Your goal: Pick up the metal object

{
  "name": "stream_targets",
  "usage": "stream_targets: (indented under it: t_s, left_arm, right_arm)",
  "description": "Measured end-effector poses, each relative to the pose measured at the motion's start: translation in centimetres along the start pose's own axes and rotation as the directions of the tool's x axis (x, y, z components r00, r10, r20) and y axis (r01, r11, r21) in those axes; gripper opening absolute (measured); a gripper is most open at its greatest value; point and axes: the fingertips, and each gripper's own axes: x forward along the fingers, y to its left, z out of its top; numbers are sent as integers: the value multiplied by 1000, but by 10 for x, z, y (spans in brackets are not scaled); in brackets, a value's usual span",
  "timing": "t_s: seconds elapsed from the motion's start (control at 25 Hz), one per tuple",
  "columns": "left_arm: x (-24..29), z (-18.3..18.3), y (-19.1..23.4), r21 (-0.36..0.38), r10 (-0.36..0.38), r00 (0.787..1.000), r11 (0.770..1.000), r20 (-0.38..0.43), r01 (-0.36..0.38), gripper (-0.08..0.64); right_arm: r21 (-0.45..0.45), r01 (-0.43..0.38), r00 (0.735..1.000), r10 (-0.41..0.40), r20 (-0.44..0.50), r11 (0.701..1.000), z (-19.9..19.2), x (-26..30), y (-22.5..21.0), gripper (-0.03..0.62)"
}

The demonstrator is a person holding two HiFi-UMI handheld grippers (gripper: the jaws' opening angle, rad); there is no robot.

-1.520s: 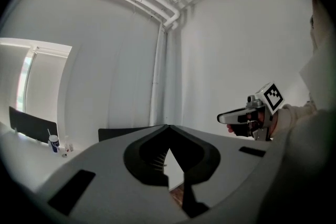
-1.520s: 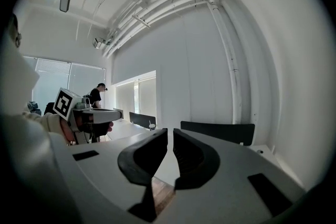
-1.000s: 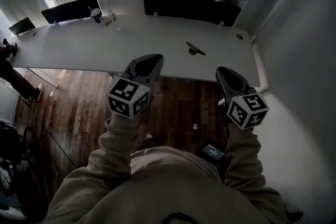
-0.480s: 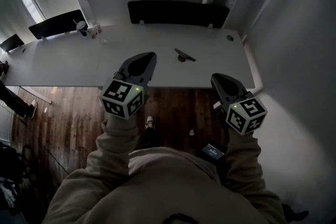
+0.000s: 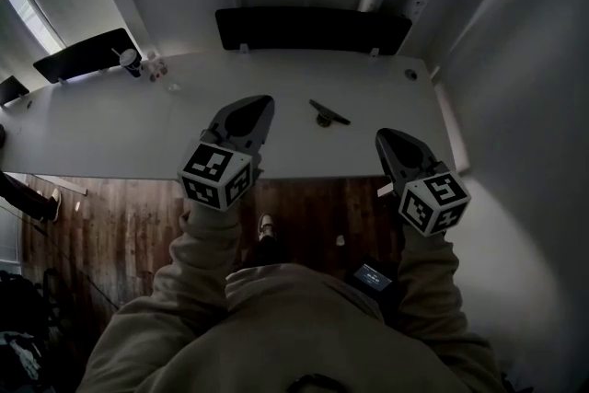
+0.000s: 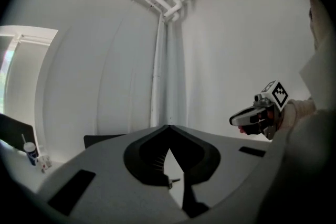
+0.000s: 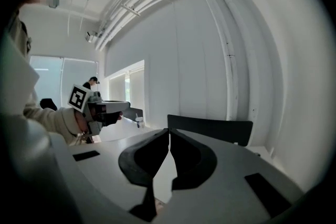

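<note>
The metal object (image 5: 328, 113), a small dark bar on a round foot, lies on the white table (image 5: 110, 124) right of the middle. My left gripper (image 5: 259, 103) hovers over the table's near part, left of the object and apart from it, its jaws shut and empty (image 6: 168, 127). My right gripper (image 5: 386, 137) is held above the table's near edge, right of the object, also shut with nothing in it (image 7: 169, 131). Each gripper shows in the other's view: the right gripper (image 6: 257, 115) and the left gripper (image 7: 105, 108).
A black partition panel (image 5: 313, 29) stands along the table's back edge, another panel (image 5: 87, 57) at the far left with a cup (image 5: 129, 60) beside it. A white wall bounds the right side. Wooden floor (image 5: 120, 207) lies below the table's near edge.
The table has come nearer and sits lower in the head view, so both grippers now reach over its near edge. Both jaws stay shut.
</note>
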Motion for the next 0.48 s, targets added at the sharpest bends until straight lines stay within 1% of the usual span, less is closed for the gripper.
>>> stream_targets:
  t_s: [0.08,0.16,0.24,0.36,0.48]
  left_arm:
    - [10,-15,27,-16,26,999,1000,-40,-26,3]
    - [24,-33,53,-21,49,992,998,-114,-52,3]
    - [37,-42,74,-23,46,987,998,-157,-50,3]
    - [60,-38,105,-18,24,987,999,-157,-28,3]
    - [88,-27,137,1,-2,991,1000,-137,3,3]
  right_arm:
    - [-7,41,999,-41,-11,999,1,23,-11,23]
    - [13,52,998,-51,-21,999,5,44,-19,23]
    - [16,62,997,-61,-40,998,11,63,-27,23]
    - [5,76,996,-76,-54,997,25,97,-39,22]
    - [14,114,992,-112,-62,993,42,129,-56,22]
